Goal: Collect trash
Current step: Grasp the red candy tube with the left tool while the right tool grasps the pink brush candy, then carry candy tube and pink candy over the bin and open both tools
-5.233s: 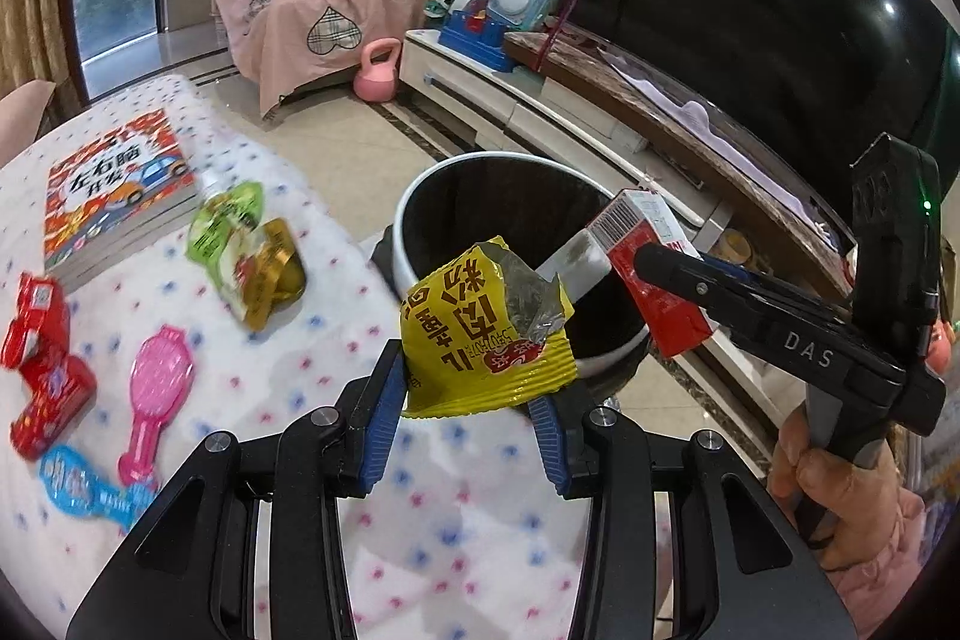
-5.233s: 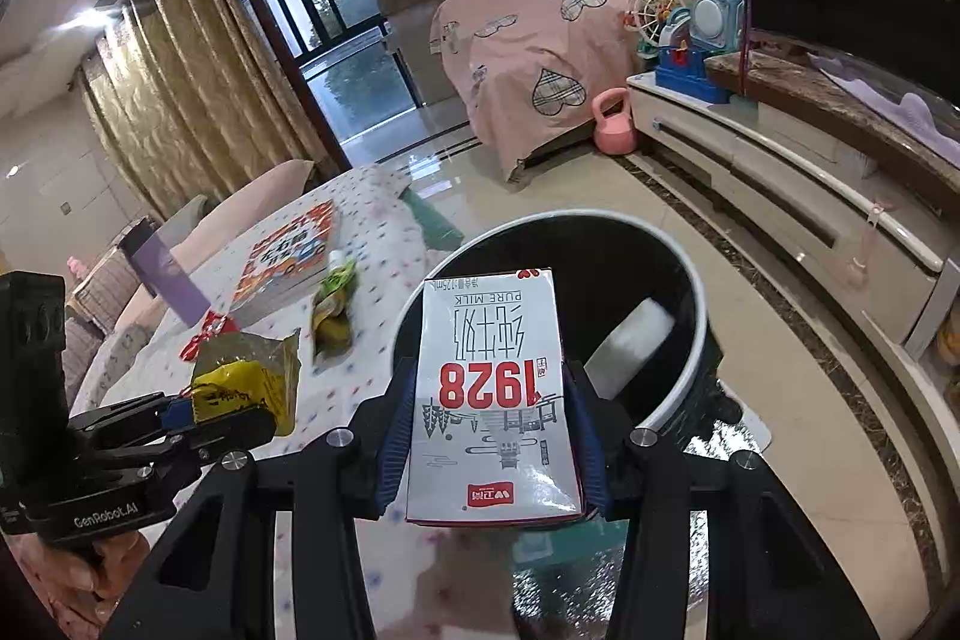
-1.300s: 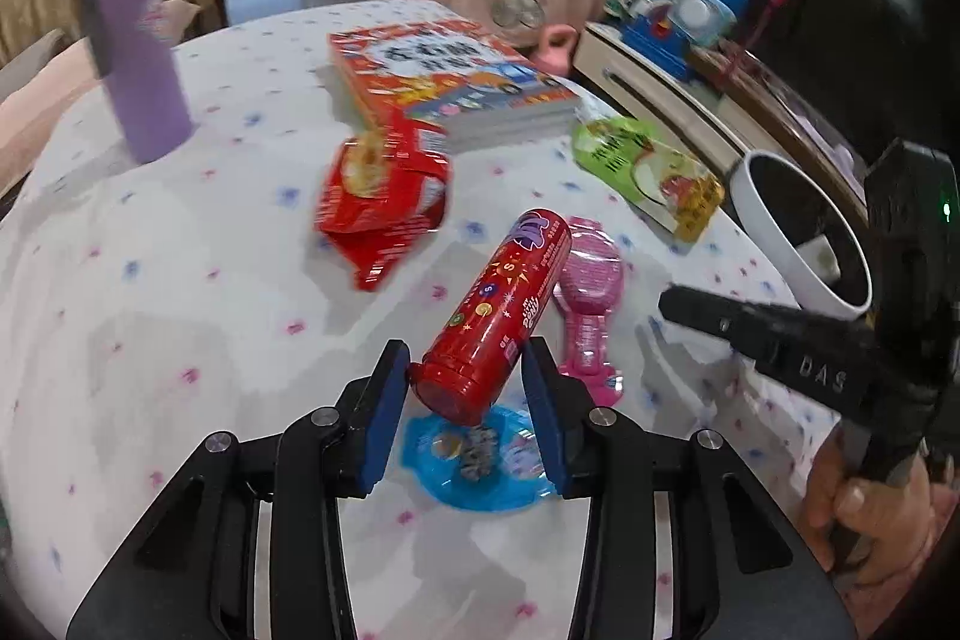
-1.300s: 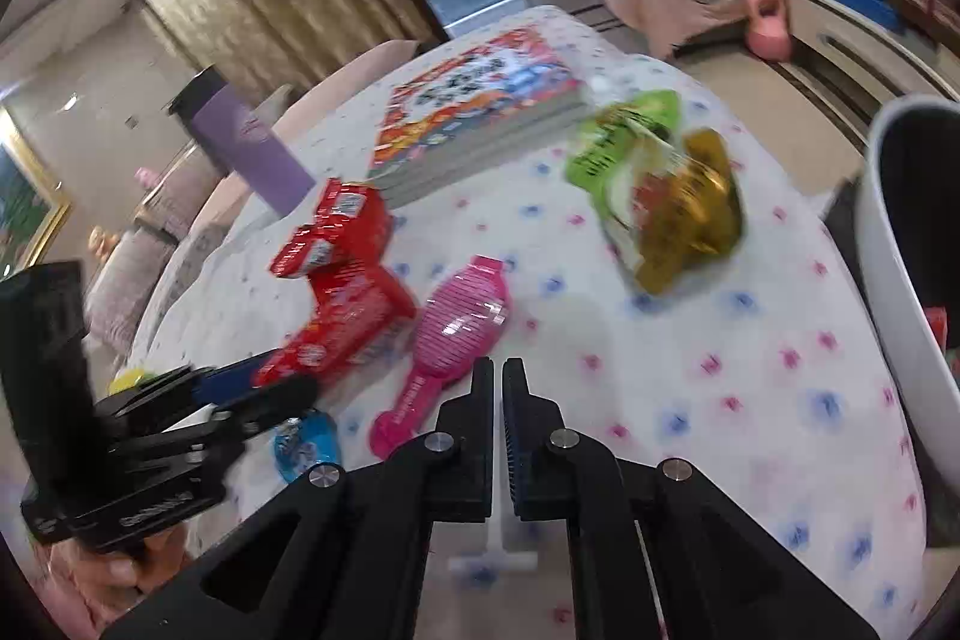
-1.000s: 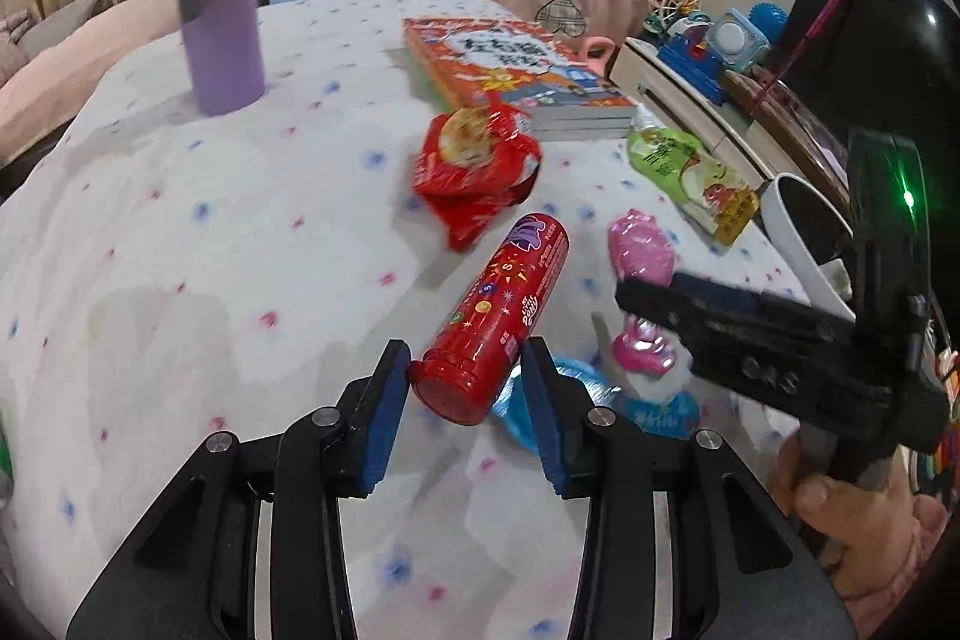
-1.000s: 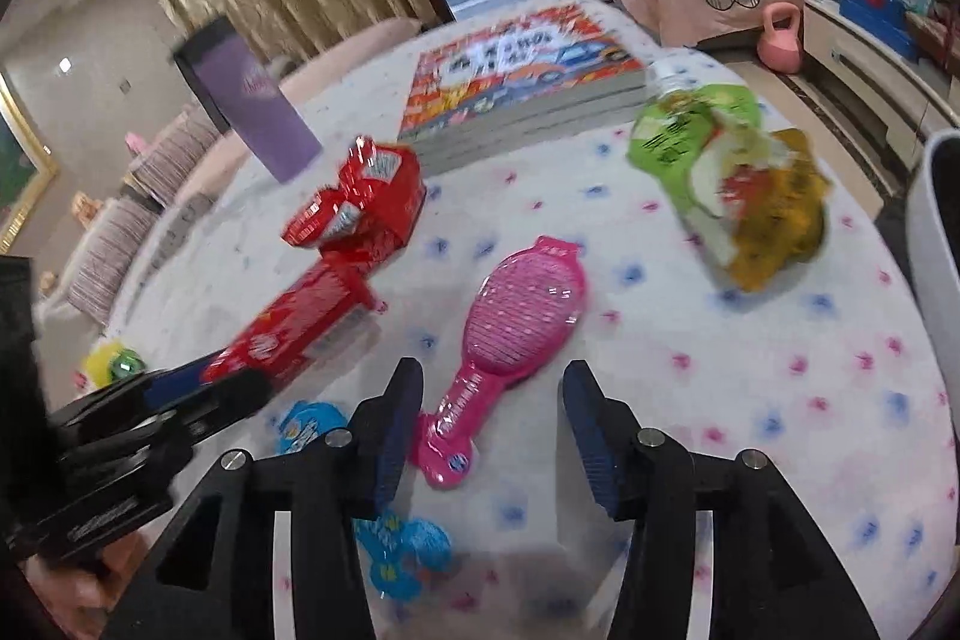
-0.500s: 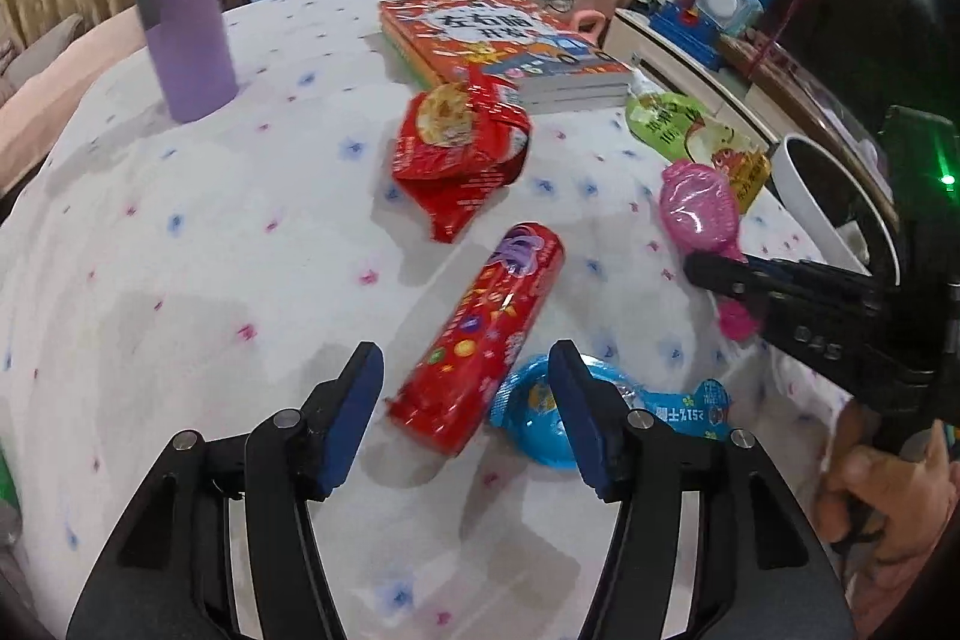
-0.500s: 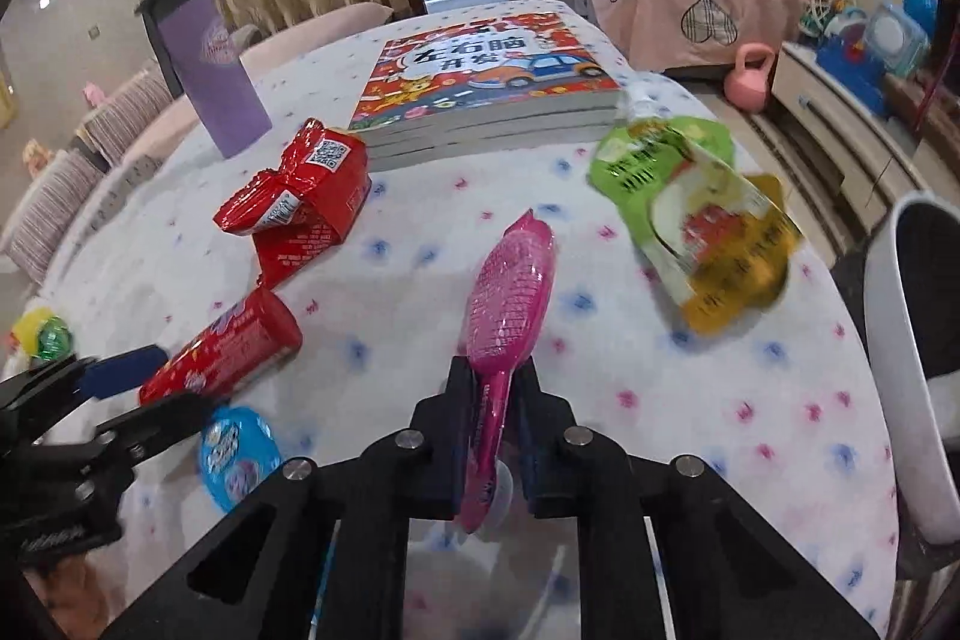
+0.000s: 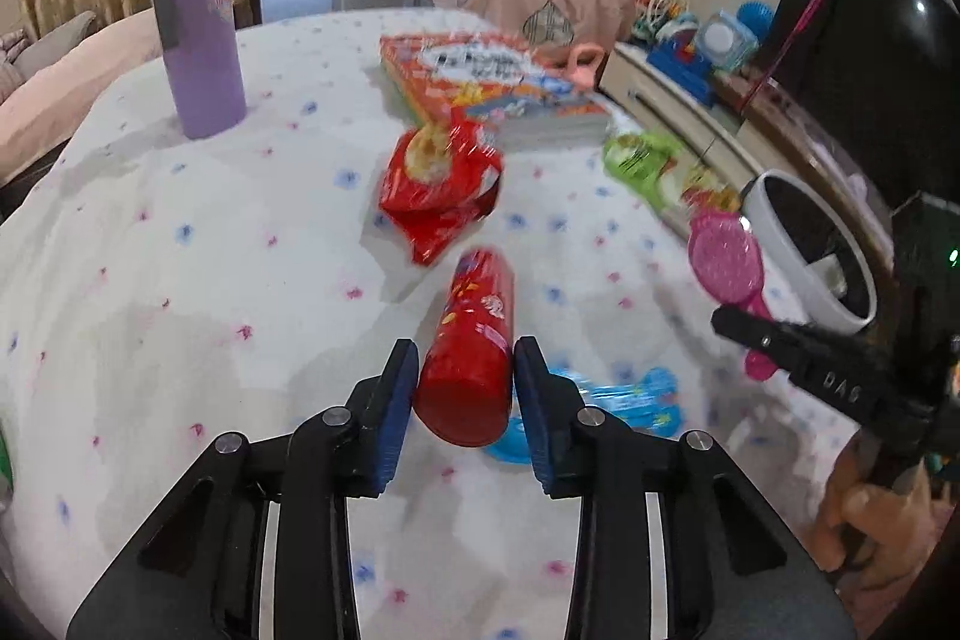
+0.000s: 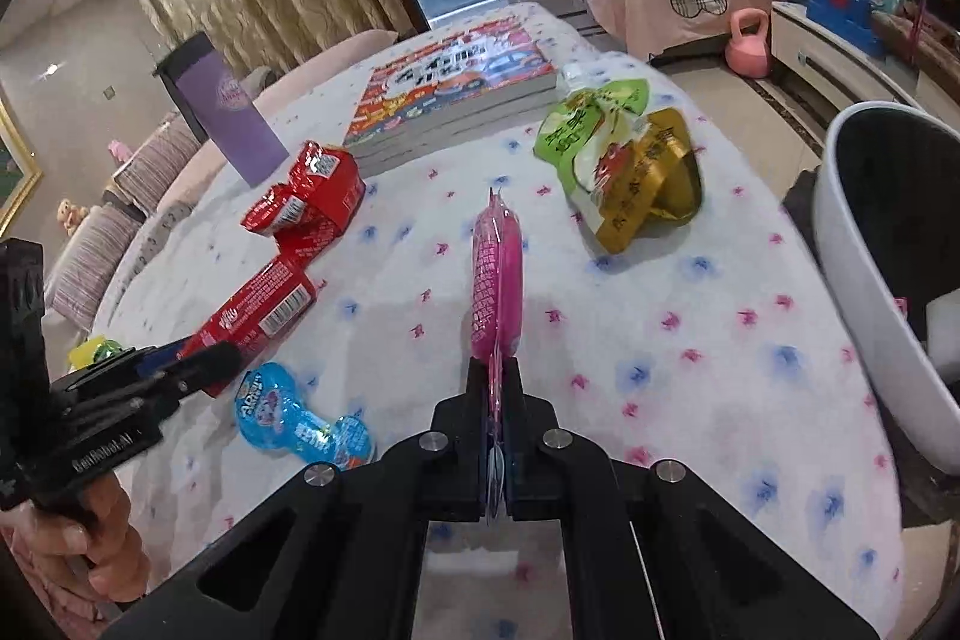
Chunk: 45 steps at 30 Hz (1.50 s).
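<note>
Beside the white round trash bin [image 10: 864, 292], on the dotted white tablecloth [image 9: 198, 292], litter was spread out. Left gripper [image 9: 463, 388] had its blue pads either side of the red cylindrical snack tube [image 9: 471, 340]; the pads looked touching or nearly so, and I could not tell whether the tube was clamped or lifted. Right gripper [image 10: 493, 394] was closed on the handle end of the flat pink paddle-shaped packet [image 10: 495, 274], held edge-up above the cloth, between the bin and the tube.

Risks, as judged:
- The tube was round and smooth and was taken only at its near end; if the pads bit weakly, it could roll or tip out nose-down on the way to the bin.
- The pink packet was pinched by a thin edge; a swing toward the bin could twist it loose short of the rim.
- The blue candy wrapper [image 10: 300, 424] lay just beside the tube, on the side nearer the bin, and could be dragged along.

View differences: the right wrist view showed the crumpled red snack bag [image 10: 306, 202], the green-and-gold pouch [image 10: 624, 166] and the left gripper from the side. The left wrist view alone showed the pads against the tube, and the purple tumbler [image 9: 198, 22] standing far from the bin.
</note>
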Available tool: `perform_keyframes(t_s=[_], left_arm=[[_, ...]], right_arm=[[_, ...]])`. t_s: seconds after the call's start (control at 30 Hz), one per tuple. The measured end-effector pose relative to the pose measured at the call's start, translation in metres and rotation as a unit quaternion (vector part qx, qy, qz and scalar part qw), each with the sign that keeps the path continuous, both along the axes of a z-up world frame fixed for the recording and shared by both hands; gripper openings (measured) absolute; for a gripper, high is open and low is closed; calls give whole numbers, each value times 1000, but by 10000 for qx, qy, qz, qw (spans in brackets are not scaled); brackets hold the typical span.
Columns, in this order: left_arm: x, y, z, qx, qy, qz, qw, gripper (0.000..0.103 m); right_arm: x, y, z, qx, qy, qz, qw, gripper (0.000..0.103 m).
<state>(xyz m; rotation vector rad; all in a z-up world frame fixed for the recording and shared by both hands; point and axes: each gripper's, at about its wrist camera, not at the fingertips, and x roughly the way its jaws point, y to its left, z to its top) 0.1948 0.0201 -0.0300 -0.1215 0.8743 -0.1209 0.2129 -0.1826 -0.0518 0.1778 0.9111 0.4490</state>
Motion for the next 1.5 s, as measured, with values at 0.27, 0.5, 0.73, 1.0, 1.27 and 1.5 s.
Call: perform_keyframes(t_s=[0.27,0.5,0.73,1.0,1.27,1.5], left_arm=[[-13,-51,17,-279,-217,-436,9984,30],[-18,-108,20,-384,-222,-907,9949,30],[-22,-159,29,-322,-317,-1341,9899,30],[-15,-200,45,-251,-506,-1613,9853,30],[0,-228,59,-247,-673,-1730,9823,30],[19,-250,61,-253,-708,-1811,9806,30]], right_arm=[[-25,-37,22,250,-210,-162,9993,3],[-49,-81,32,360,-336,-487,9976,3],[-62,-126,41,460,-451,-905,9938,3],[-68,-170,46,501,-550,-1288,9889,3],[-62,-197,48,469,-578,-1484,9861,3],[-45,-212,42,404,-466,-1551,9860,3]])
